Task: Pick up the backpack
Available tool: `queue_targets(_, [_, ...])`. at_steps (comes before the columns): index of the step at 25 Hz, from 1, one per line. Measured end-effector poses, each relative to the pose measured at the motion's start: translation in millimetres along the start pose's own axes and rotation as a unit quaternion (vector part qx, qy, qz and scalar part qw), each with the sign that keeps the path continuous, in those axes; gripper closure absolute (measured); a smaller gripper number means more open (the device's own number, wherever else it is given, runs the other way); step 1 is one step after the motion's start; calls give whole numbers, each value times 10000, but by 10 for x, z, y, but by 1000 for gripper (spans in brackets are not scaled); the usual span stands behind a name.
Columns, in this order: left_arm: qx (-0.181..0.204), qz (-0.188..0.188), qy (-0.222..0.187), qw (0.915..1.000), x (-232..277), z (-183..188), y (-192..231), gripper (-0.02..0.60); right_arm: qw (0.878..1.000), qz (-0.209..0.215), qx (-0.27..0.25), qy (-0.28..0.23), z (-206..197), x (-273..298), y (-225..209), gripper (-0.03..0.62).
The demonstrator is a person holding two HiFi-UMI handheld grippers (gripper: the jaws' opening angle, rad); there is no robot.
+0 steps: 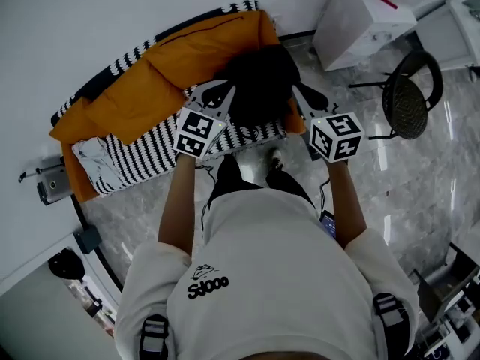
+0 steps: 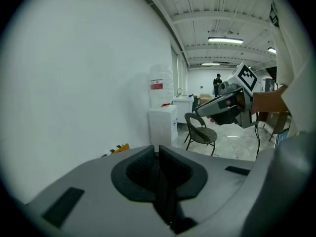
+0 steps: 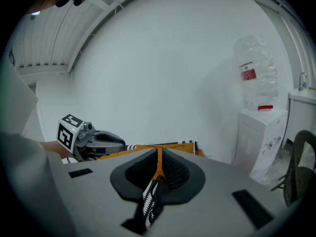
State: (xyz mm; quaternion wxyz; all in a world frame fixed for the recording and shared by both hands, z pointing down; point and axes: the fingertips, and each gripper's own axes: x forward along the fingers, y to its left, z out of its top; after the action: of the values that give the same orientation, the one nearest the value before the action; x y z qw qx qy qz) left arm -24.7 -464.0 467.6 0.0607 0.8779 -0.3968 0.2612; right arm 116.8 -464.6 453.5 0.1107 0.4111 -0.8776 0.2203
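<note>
Our left gripper [image 1: 215, 94] and right gripper [image 1: 304, 98] flank the backpack [image 1: 259, 77], both closed and empty. If we don't open them, they may just shove it.

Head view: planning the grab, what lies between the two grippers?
The black backpack on the sofa, flanked by the left gripper and right gripper, both shut; seen in the head view.

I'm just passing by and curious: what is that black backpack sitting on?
The black backpack rests on a sofa with a black-and-white striped cover, an orange cushion behind it. Whatever lies directly beneath the backpack is covered by it.
</note>
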Motion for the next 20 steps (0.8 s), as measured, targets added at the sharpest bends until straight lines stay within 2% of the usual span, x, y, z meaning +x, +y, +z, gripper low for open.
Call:
queue_targets(2, [22,-161,44,9999,79,-120,168,557,9997,-114,212,18,-63,160,-18,548])
queue_targets(5, [43,-611,108,9981,212,-291,358,557,9977,-381,557,51,-193,359,-14,548])
queue_targets(10, [171,-1368,247,9901,444,-507,666,550,9926,-868,852,51,-299,702,-34,548])
queue_targets(11, [213,-1522,276,9877,512,-540,700,525,9911,-980,902,36,-313,762,-70,548])
queue_targets(12, [271,-1674,320,9850,583,-591,723,459,9893,-1100,961,20,-338,821,-108,546])
queue_targets(13, [352,-1819,370,9820,654,-657,739,445,9871,-1222,1030,4,-374,878,-145,546])
queue_targets(14, [447,-1956,414,9788,726,-731,750,445,9848,-1336,1111,-8,-421,938,-181,542])
queue_targets(17, [669,-2356,510,9682,983,-953,771,440,9775,-1604,1370,39,-619,1127,-306,475])
queue_targets(20, [825,-2708,699,9566,1247,-1183,786,433,9700,-1843,1579,169,-873,1284,-420,456])
